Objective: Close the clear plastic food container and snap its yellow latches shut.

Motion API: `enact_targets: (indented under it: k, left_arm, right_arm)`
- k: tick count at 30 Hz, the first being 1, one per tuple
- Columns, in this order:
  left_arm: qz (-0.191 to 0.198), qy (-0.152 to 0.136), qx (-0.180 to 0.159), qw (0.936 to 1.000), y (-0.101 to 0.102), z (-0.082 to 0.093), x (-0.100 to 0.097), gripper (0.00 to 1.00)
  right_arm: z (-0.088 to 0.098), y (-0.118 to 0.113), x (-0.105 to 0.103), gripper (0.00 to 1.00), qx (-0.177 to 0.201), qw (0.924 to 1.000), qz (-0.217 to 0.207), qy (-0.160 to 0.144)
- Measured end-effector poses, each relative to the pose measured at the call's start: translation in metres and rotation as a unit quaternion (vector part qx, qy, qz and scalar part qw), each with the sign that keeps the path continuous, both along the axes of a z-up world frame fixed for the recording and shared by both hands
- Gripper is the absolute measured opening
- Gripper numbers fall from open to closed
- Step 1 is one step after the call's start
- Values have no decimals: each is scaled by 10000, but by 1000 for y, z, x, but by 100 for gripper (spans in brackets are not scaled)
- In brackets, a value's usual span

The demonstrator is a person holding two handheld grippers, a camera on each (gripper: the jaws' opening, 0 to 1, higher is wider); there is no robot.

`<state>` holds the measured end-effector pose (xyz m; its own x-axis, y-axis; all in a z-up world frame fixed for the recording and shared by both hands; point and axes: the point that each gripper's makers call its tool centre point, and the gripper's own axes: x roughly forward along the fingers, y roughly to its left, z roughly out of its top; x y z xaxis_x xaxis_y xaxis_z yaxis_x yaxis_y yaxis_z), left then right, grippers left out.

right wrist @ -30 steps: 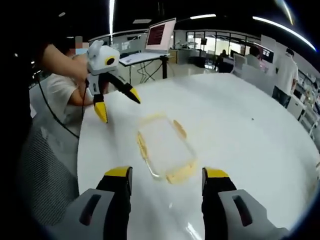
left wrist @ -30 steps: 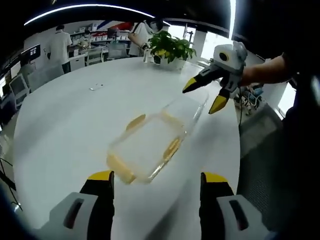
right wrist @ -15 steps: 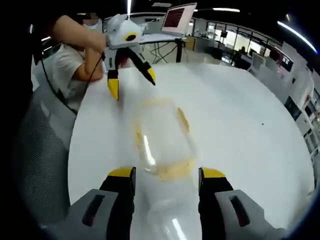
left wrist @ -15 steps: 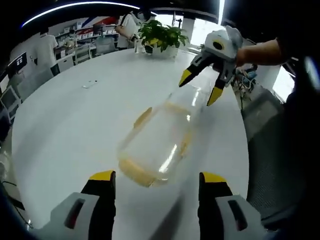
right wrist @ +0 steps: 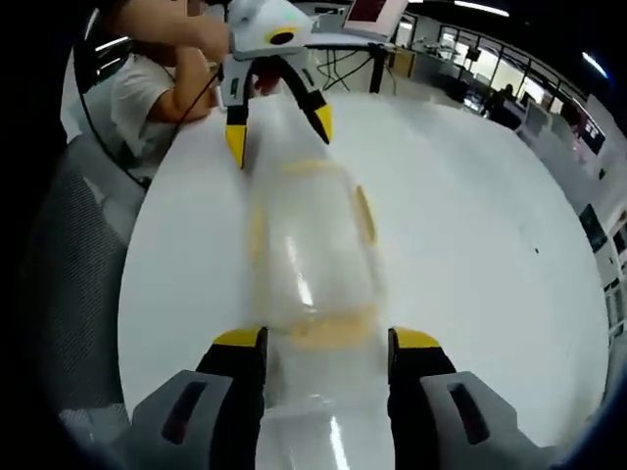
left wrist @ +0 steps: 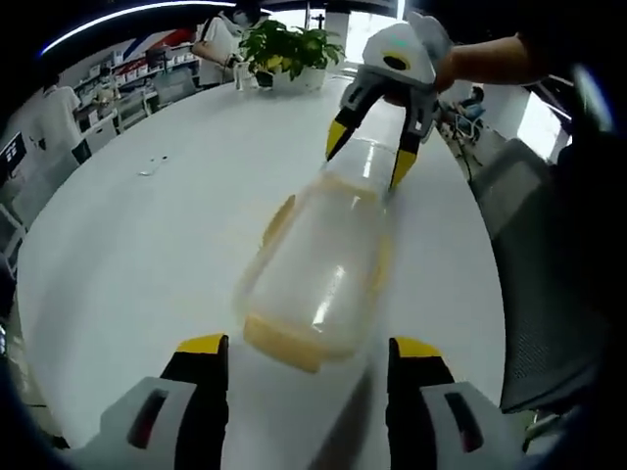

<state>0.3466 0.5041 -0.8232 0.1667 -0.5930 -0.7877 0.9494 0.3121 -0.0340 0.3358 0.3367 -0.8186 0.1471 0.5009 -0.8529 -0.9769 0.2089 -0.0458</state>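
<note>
Lid work is the step in hand: the clear container (left wrist: 318, 269) lies on the white worktop (left wrist: 147, 245) near its seated-person edge, its hinged lid (right wrist: 313, 431) swung up between the spread right tongs (right wrist: 323, 343). The left tongs (left wrist: 304, 348), also spread and empty, hover short of the container's near end. A good close, one judges, brings the lid down level over the base before pressing each yellow latch (left wrist: 279, 217), with the left tongs steadying the base against sliding.

Both hand-held grippers (left wrist: 298, 354) (right wrist: 325, 345) wide open.
</note>
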Motion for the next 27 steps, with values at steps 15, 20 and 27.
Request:
enact_targets:
  k: [15,20,27]
  left_arm:
    - [-923,-116,521,9943,2,-12,8,54]
    - [-1364,-246,756,9875,-1,-15,10,46]
    - [-1758,-331,952,9792,-4,-21,9,34]
  right_arm:
    - [-21,-5,2,42,-650,9960,616,28]
    - [-24,-4,2,38,-694,9956,614,127]
    - [-26,-5,2,37,-852,9941,661,121]
